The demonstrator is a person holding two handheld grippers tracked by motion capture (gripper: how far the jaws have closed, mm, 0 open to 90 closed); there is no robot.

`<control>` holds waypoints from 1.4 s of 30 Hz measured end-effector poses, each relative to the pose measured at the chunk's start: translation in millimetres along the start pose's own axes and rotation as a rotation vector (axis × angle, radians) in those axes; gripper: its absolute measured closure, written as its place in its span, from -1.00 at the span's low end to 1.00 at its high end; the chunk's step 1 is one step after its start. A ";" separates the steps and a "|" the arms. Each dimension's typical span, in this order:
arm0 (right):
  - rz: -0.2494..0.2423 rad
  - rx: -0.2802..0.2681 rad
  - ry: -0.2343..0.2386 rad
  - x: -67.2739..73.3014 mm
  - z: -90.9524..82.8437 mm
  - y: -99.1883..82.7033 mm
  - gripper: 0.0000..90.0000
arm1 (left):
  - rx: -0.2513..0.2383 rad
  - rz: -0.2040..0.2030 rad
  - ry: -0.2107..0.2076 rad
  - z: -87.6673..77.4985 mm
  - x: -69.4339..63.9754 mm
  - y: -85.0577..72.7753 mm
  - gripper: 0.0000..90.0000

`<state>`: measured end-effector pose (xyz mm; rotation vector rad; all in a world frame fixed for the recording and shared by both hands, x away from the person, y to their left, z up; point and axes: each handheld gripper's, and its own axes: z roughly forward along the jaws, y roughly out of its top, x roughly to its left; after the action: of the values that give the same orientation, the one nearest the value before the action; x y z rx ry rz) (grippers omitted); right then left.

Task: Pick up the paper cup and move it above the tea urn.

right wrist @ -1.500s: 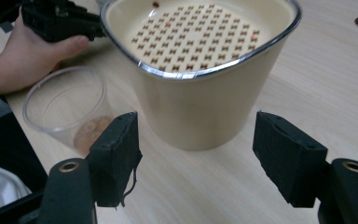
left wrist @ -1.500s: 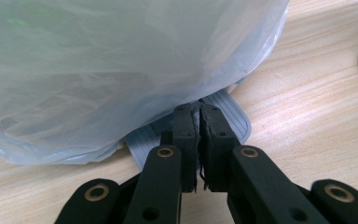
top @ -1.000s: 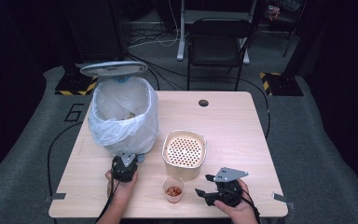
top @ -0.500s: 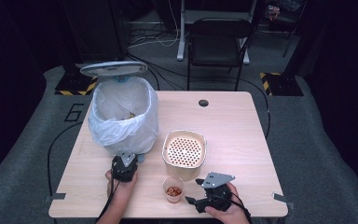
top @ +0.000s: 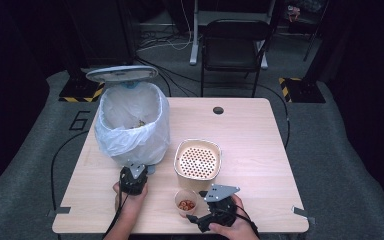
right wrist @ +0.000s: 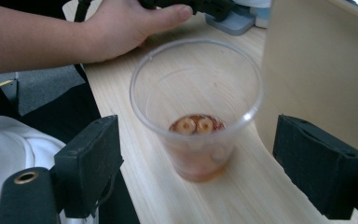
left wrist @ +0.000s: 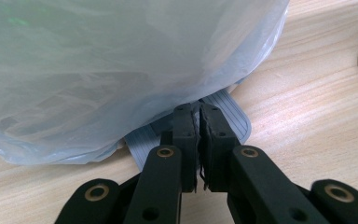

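Observation:
A clear plastic cup (top: 185,202) with reddish-brown food pieces at its bottom stands near the table's front edge. In the right gripper view the cup (right wrist: 196,116) stands between the jaws of my right gripper (right wrist: 200,154), which have just been opening; the pads do not touch it. The right gripper (top: 200,218) lies low at the cup's right in the high view. My left gripper (top: 141,170) is shut, its tips (left wrist: 198,112) on the grey ribbed pedal (left wrist: 235,116) of the bin (top: 132,125), whose lid (top: 121,73) stands raised.
A beige container with a perforated insert (top: 197,160) stands just behind the cup; its wall (right wrist: 317,60) is close on the right in the right gripper view. The white bin bag (left wrist: 121,60) bulges over the pedal. A black chair (top: 235,47) stands beyond the table.
My right gripper has moved left to the cup and its jaws have spread wider, so the cup is now between them. The left gripper has stayed on the pedal.

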<state>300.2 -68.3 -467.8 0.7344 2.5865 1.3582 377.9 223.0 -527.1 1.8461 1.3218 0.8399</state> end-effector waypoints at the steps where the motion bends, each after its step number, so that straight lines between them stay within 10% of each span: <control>1: -0.011 0.002 -0.002 0.7 3.2 1.9 -0.67 | -0.002 0.000 0.000 0.1 0.0 -0.1 0.89; 15: -0.053 0.032 -0.039 6.8 36.5 14.1 -0.62 | 0.005 0.006 -0.003 -0.4 1.2 0.0 0.89; 42: -0.118 0.043 -0.043 8.0 44.3 12.4 -0.28 | 0.005 0.005 -0.004 -0.3 1.4 0.0 0.89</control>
<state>312.3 -25.8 -483.0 0.5995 2.5884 1.2425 378.0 224.4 -526.7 1.8548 1.3186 0.8361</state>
